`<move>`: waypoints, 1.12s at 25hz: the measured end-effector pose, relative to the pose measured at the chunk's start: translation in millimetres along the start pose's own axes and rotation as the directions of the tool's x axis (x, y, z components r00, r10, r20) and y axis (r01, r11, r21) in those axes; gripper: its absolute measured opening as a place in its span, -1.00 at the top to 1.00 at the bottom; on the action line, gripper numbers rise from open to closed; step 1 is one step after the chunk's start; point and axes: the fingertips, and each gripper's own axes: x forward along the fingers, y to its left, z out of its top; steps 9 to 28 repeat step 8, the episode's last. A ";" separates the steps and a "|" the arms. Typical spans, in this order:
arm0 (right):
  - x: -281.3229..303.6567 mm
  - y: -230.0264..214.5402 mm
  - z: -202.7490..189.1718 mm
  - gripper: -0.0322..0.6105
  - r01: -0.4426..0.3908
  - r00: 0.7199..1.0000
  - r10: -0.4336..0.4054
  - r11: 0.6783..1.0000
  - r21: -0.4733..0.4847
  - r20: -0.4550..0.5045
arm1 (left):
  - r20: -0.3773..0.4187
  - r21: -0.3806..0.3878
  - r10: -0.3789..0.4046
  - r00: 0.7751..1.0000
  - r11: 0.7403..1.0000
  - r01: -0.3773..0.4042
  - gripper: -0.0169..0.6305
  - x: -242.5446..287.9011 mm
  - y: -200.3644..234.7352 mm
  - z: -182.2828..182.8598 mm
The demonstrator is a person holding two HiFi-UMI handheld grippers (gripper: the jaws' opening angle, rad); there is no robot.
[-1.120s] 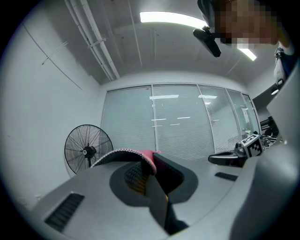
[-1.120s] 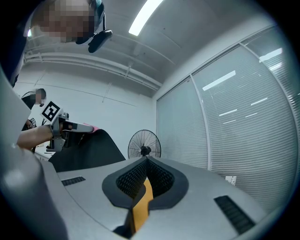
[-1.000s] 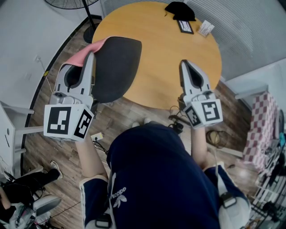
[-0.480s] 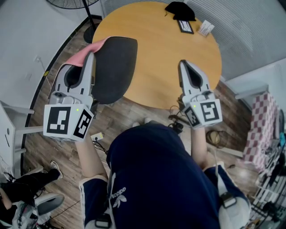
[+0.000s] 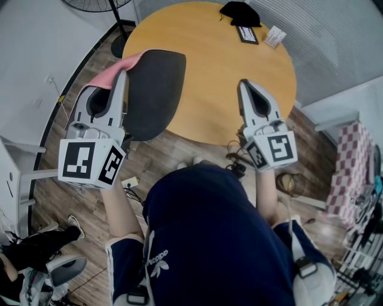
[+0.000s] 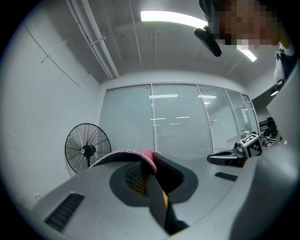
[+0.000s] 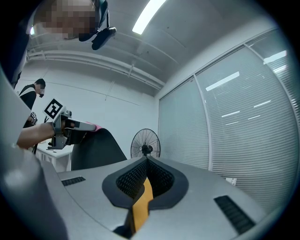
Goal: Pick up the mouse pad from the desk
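Observation:
The mouse pad (image 5: 152, 89), black underneath with a pink top edge, hangs in the air over the left rim of the round wooden table (image 5: 221, 66). My left gripper (image 5: 122, 72) is shut on its left edge. In the left gripper view the pad's pink edge (image 6: 140, 155) sits pinched between the jaws of the left gripper (image 6: 149, 161). My right gripper (image 5: 245, 85) hovers over the table's near edge, shut and empty. In the right gripper view the right gripper (image 7: 146, 159) has its tips together, and the pad (image 7: 96, 147) shows at the left.
At the table's far side lie a black item (image 5: 241, 13), a small dark frame (image 5: 248, 34) and a white card (image 5: 275, 37). A floor fan (image 5: 96, 5) stands beyond the table. Cables (image 5: 236, 161) lie on the wood floor. A checkered cloth (image 5: 350, 173) hangs at right.
The pad's free right edge has swung a little to the left. Both grippers have kept still.

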 end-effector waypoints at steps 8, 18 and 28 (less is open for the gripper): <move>-0.7 1.5 -2.9 0.89 0.007 1.000 -0.007 1.000 0.000 -0.003 | -0.001 0.001 0.002 1.000 1.000 -0.002 0.89 -3.3 4.2 -1.5; -0.7 1.5 -2.9 0.89 0.007 1.000 -0.007 1.000 0.000 -0.003 | -0.001 0.001 0.002 1.000 1.000 -0.002 0.89 -3.3 4.2 -1.5; -0.7 1.5 -2.9 0.89 0.007 1.000 -0.007 1.000 0.000 -0.003 | -0.001 0.001 0.002 1.000 1.000 -0.002 0.89 -3.3 4.2 -1.5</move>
